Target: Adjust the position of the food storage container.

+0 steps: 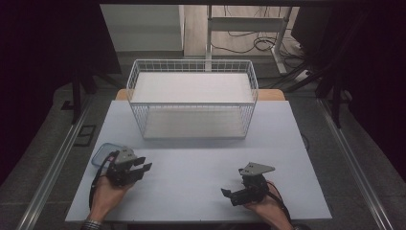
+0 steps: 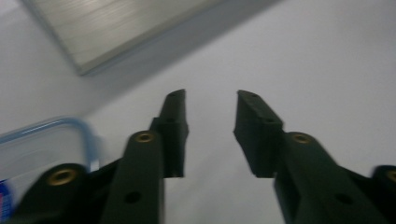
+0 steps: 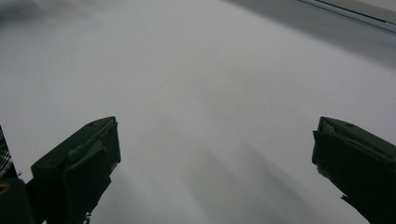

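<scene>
We have the worktop (image 1: pixel 201 187) before us, pale and mostly bare, and a slip at its near left edge is the main worry. The wire basket (image 1: pixel 192 98) stands at the far middle, well apart from both hands, with nothing visible inside it; if it is meant to receive the box, the carry across is long, and a loose hold could drop the load short of the rim or catch it on the wire wall.

The clear box (image 1: pixel 102 152) with its blue rim lies at the near left, close to the worktop's left edge. A sideways nudge there could push it off onto the floor.

Our left gripper (image 1: pixel 141 165) sits just right of the box, pointing right, away from it. In the left gripper view the box (image 2: pixel 56 140) lies off to the left, outside the fingers (image 2: pixel 173 126), which stand partly closed with nothing between them. To take the box we must turn back and spread them wider; if they meet the rim half closed, they may shove the box instead of straddling it. The rim looks smooth, so a shallow pinch may slide.

Our right gripper (image 1: pixel 230 194) rests near right, pointing left, its fingers (image 3: pixel 84 163) spread wide and empty. Its cable trails by the wrist and could snag should that hand cross over.
</scene>
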`<state>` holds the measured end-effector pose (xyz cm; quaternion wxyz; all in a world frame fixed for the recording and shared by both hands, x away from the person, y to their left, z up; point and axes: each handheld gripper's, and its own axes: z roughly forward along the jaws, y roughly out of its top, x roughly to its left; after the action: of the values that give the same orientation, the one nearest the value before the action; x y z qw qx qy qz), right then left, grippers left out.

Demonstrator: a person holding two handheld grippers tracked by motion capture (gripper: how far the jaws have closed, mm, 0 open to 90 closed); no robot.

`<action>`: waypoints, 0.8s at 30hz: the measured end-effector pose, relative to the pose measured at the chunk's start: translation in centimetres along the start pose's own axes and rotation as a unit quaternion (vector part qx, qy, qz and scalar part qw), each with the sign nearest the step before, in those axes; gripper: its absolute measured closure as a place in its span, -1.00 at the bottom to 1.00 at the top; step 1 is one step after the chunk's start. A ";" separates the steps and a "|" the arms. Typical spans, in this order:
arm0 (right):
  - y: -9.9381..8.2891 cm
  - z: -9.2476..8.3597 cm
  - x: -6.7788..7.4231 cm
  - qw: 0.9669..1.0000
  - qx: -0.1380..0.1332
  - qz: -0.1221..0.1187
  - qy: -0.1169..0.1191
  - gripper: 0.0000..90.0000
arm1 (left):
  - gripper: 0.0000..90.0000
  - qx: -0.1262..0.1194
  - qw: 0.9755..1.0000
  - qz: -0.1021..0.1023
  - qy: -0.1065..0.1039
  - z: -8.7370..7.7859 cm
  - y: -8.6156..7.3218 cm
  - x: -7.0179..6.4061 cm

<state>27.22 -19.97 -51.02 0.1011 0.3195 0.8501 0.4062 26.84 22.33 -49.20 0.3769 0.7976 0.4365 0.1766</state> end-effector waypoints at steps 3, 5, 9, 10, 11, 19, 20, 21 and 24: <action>0.1 0.0 0.0 1.000 0.004 0.002 0.001 -0.96 | 0.76 -0.013 1.000 -0.025 -0.003 -0.5 -0.1 2.0; 0.1 0.0 0.0 1.000 0.007 0.003 -0.002 -0.95 | 0.91 -0.015 0.999 -0.035 0.007 -0.9 -0.2 3.2; 0.1 0.1 -0.2 1.000 0.012 0.007 -0.003 -0.93 | 1.00 -0.017 0.997 -0.064 0.030 -1.5 -0.7 6.0; 0.1 0.1 -0.2 1.000 0.014 0.007 -0.003 -0.93 | 1.00 -0.017 0.997 -0.068 0.038 -1.7 -0.8 6.6; 0.1 0.1 -0.2 1.000 0.017 0.009 -0.002 -0.92 | 1.00 -0.017 0.996 -0.072 0.049 -1.8 -1.0 7.2; 0.2 0.3 0.0 1.000 0.027 0.008 0.004 -0.94 | 1.00 -0.020 0.984 -0.099 0.144 -3.1 -3.4 11.0; 0.2 0.2 0.0 1.000 0.027 0.008 0.003 -0.95 | 1.00 -0.019 0.982 -0.107 0.152 -3.3 -3.8 11.4; 0.2 0.2 0.0 1.000 0.026 0.008 0.003 -0.95 | 1.00 -0.017 0.981 -0.113 0.158 -3.4 -4.2 11.8; 0.2 0.2 -0.1 1.000 0.025 0.014 0.006 -0.95 | 1.00 0.002 0.976 -0.126 0.175 -3.5 -5.3 12.7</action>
<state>27.45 -19.86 -51.02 0.0825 0.3319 0.8558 0.3882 28.77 36.21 -51.51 0.3126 0.6936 0.5931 0.2635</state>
